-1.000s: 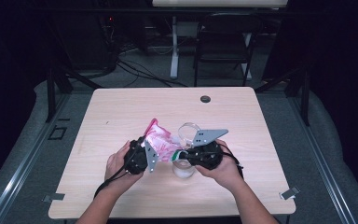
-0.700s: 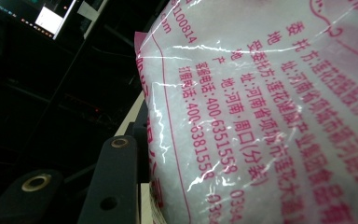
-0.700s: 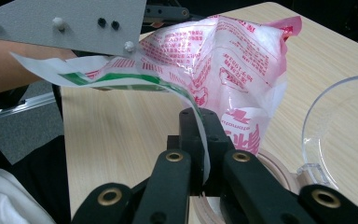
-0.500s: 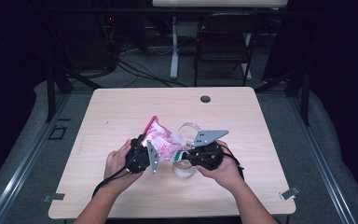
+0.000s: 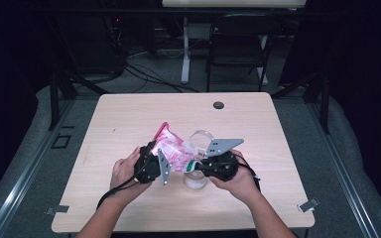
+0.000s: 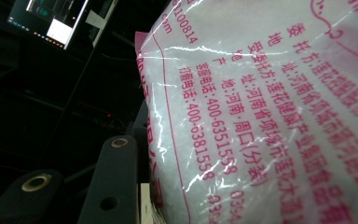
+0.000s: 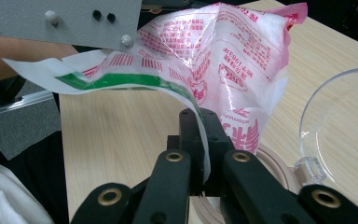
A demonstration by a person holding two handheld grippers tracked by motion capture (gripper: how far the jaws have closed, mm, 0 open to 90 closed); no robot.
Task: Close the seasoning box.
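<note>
Now the left gripper point(image 5: 155, 166) clasps the pink-printed clear plastic bag of white powder point(image 5: 172, 151) above the pale wooden table point(image 5: 129, 119), while the right gripper point(image 7: 204, 140) pinches its green-striped edge over a clear plastic jar point(image 5: 196, 179).

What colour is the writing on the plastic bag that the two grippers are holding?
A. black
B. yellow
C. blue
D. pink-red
D: in the left gripper view the plastic bag is see-through white with rows of pink-red characters and numbers, and the right gripper view shows the same pink-red print, plus one green stripe near the edge that the right gripper pinches in its jaws.
</note>
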